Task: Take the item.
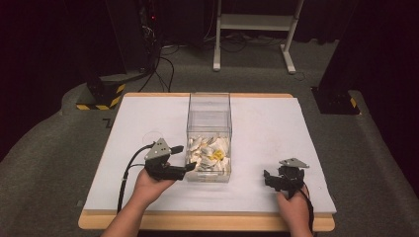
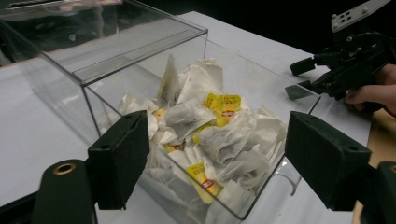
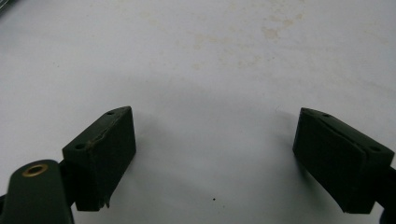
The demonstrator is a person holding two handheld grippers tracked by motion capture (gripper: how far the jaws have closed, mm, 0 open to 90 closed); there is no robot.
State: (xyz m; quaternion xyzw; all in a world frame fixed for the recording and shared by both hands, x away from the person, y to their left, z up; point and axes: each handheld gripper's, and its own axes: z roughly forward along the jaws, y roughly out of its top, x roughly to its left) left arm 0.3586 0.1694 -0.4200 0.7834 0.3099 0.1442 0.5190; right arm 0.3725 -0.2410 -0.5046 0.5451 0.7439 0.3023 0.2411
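Tea bags point(image 1: 207, 150) in box point(image 1: 209, 106) mid-table; left claw point(image 1: 184, 159) beside it, right claw point(image 1: 267, 178) apparently well apart.

The high view looks forward and down on the whole table point(image 1: 276, 128). The left gripper view sits close behind its own jaws, facing the clear box point(image 2: 140, 60) with the right gripper point(image 2: 299, 77) beyond. The right gripper view faces steeply down, close to the white surface point(image 3: 196, 60).

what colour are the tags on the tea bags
Yellow with a red mark on the tea bag tags, clearest in the left gripper view.
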